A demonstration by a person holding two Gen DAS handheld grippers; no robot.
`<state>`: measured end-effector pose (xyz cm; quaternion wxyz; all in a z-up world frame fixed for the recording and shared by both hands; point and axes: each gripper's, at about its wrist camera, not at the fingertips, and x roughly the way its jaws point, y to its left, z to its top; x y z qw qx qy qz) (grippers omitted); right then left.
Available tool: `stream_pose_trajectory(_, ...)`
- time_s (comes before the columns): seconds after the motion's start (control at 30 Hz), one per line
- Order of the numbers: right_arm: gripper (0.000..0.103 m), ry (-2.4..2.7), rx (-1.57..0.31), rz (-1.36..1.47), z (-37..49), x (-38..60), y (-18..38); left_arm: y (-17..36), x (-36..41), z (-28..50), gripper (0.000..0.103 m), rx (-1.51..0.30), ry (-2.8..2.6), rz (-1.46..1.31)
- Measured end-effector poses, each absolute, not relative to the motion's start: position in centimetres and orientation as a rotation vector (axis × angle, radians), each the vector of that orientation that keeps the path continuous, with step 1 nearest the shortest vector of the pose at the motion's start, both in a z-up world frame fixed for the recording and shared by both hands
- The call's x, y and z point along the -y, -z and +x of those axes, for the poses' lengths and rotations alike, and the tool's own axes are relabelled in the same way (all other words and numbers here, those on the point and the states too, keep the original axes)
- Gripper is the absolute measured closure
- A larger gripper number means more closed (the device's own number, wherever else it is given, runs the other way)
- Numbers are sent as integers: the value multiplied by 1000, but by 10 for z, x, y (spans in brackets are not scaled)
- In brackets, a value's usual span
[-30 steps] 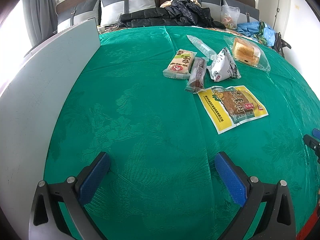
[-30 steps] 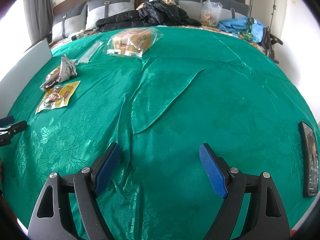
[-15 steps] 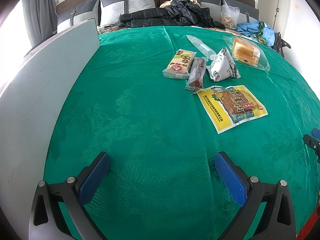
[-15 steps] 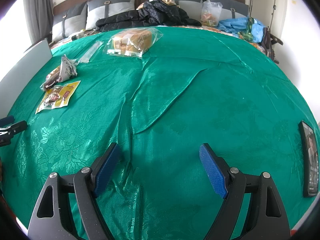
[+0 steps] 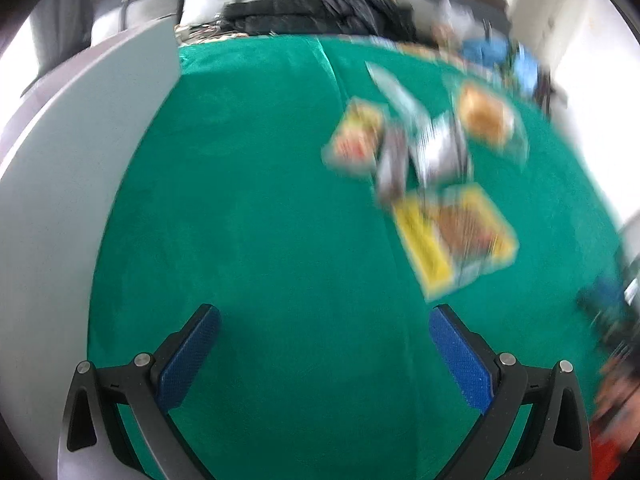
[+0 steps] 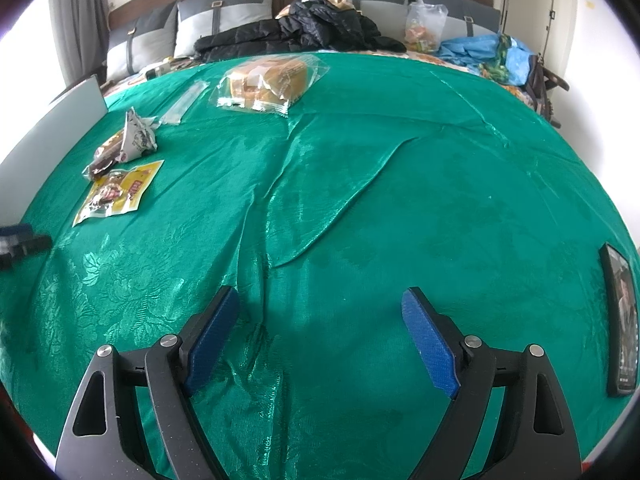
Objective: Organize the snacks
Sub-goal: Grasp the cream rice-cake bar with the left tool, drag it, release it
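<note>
A bedroom with a wooden headboard and grey pillows (image 6: 224, 16); the bed carries a shiny green patterned bedspread (image 6: 400, 184), creased down its middle. A black puffer jacket (image 6: 304, 28) lies along the head edge, with a clear plastic bag of small items (image 6: 424, 24) and a crumpled blue bag (image 6: 480, 50) toward the head-right corner. A flat grey-white board (image 5: 80, 184) stands along the bed's left edge.

The snacks sit in a loose cluster on the left half of the bed, nearer the head than the foot. The flat yellow snack packet (image 6: 120, 194) lies closest to the foot. Just beyond it are a dark brown bar in clear wrap (image 6: 105, 158) and a white crumpled paper-like packet (image 6: 138, 136), touching each other. A long clear plastic sleeve (image 6: 185, 101) lies further toward the head, and a clear bag of golden bread (image 6: 268, 80) sits nearest the head, somewhat toward the middle. In the blurred left wrist view an orange-and-red wrapped packet (image 5: 356, 136) shows left of the brown bar.

A black phone (image 6: 619, 320) lies by the right edge.

The left tool (image 5: 324, 344) is released, its blue pads wide apart over bare bedspread, nothing between them. The right tool (image 6: 320, 320) is likewise released and has just been spreading slightly, with only creased cloth below it.
</note>
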<state>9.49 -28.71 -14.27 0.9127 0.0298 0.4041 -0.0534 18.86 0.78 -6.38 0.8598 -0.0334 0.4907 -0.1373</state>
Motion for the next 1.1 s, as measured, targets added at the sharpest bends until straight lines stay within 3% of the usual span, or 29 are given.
stream_pose_trajectory(0.13, 16, 110, -834, 60, 95, 287, 143, 38, -24, 233, 1, -1001, 246, -212)
stream_pose_trajectory(0.27, 15, 108, -835, 60, 96, 286, 143, 37, 1, 276, 6, -1031, 258, -111)
stream_pose_trajectory(0.47, 15, 108, -835, 60, 96, 286, 143, 64, 44, 316, 25, -1104, 298, -29)
stream_pose_trajectory(0.57, 15, 109, -835, 60, 97, 286, 143, 72, 50, 320, 56, -1098, 284, -30)
stream_pose_trajectory(0.6, 15, 109, -834, 60, 97, 286, 143, 72, 49, 318, 72, -1080, 265, -7)
stream_pose_trajectory(0.77, 15, 107, -836, 59, 97, 286, 143, 72, 35, 290, 73, -1054, 228, 38)
stream_pose_trajectory(1.0, 15, 106, -836, 59, 97, 285, 143, 73, -7, 189, 72, -1036, 194, 5)
stream_pose_trajectory(1.07, 15, 106, -836, 59, 97, 285, 143, 74, -16, 170, 56, -1014, 184, -5)
stream_pose_trajectory(1.1, 15, 106, -836, 59, 97, 285, 143, 76, -19, 165, 28, -1008, 179, -10)
